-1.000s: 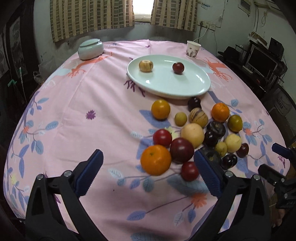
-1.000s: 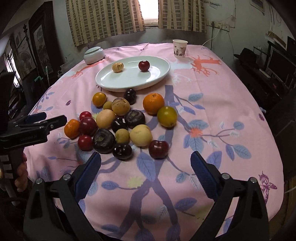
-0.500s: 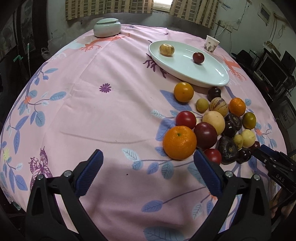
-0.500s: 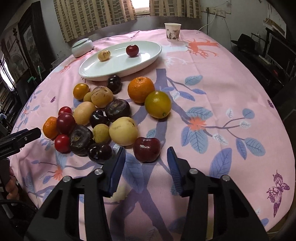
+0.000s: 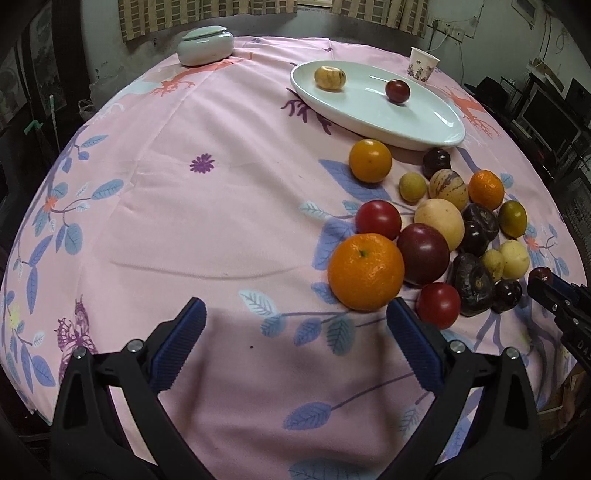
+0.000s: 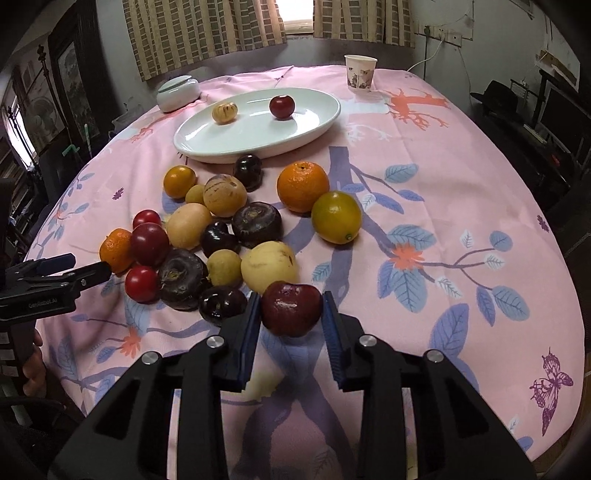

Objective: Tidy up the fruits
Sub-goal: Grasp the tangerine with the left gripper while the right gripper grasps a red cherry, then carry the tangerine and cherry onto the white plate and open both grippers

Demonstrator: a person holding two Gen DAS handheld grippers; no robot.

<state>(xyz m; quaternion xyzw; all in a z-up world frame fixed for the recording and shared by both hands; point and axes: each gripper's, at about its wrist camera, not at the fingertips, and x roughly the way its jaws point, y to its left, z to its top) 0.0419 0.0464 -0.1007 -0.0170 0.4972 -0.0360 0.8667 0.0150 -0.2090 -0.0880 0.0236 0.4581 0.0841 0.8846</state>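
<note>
A second ago the right gripper [image 6: 290, 314] stood wide; now its jaws are closing on the dark red fruit [image 6: 291, 308] at the pile's 5 o'clock edge, pads touching. Lift to the white plate [image 6: 314, 133] at 12 o'clock seems next. The left gripper [image 5: 295, 347] stays spread, empty

Checked curtains [image 6: 207, 33] flank a bright window [image 6: 298, 14]; grey wall [image 6: 480, 48] with socket, dark monitors [image 6: 561, 114] at right, dim room.
</note>
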